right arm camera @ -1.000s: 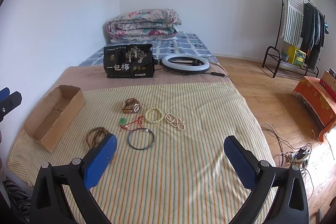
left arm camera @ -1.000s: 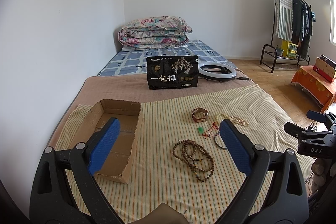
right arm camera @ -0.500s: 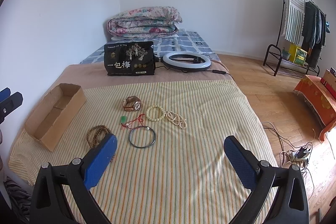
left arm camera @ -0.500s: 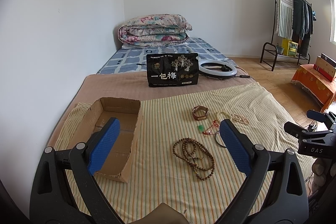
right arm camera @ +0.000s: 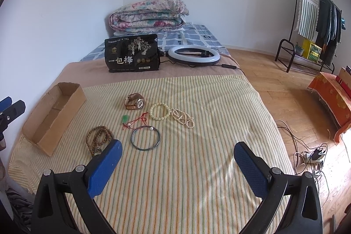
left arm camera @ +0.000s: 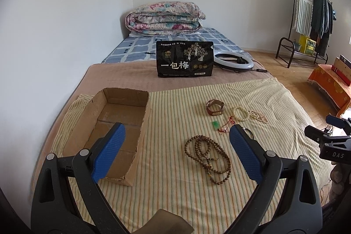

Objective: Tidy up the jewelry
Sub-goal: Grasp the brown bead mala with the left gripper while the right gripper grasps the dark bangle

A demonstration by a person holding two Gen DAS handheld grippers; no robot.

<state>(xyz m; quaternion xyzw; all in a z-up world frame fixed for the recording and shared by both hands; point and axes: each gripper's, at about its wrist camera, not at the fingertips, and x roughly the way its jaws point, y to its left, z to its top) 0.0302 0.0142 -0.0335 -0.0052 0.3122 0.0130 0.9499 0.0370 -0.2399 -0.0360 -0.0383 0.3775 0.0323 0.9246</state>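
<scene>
On the striped cloth (right arm camera: 197, 168) lie a brown watch (right arm camera: 134, 101), a cream bead bracelet (right arm camera: 160, 111), a pearl strand (right arm camera: 183, 118), a green pendant on red cord (right arm camera: 131, 121), a dark bangle (right arm camera: 145, 139) and brown wooden beads (left arm camera: 208, 157). An open cardboard box (left arm camera: 114, 131) sits at the cloth's left. My left gripper (left arm camera: 176, 152) hovers open above the box edge and the wooden beads. My right gripper (right arm camera: 177, 166) is open over the cloth, nearer than the jewelry. Neither holds anything.
A black snack bag (right arm camera: 132, 53) and a ring light (right arm camera: 193, 55) stand behind the cloth, a folded quilt (right arm camera: 149, 15) at the bed's head. Wooden floor, cables (right arm camera: 311, 152), a clothes rack (right arm camera: 311, 21) and an orange-covered stand (right arm camera: 331, 98) lie right.
Both views have shifted slightly, the jewelry sitting a little lower and nearer. Both grippers stay open, and the jewelry and box lie where they were.
</scene>
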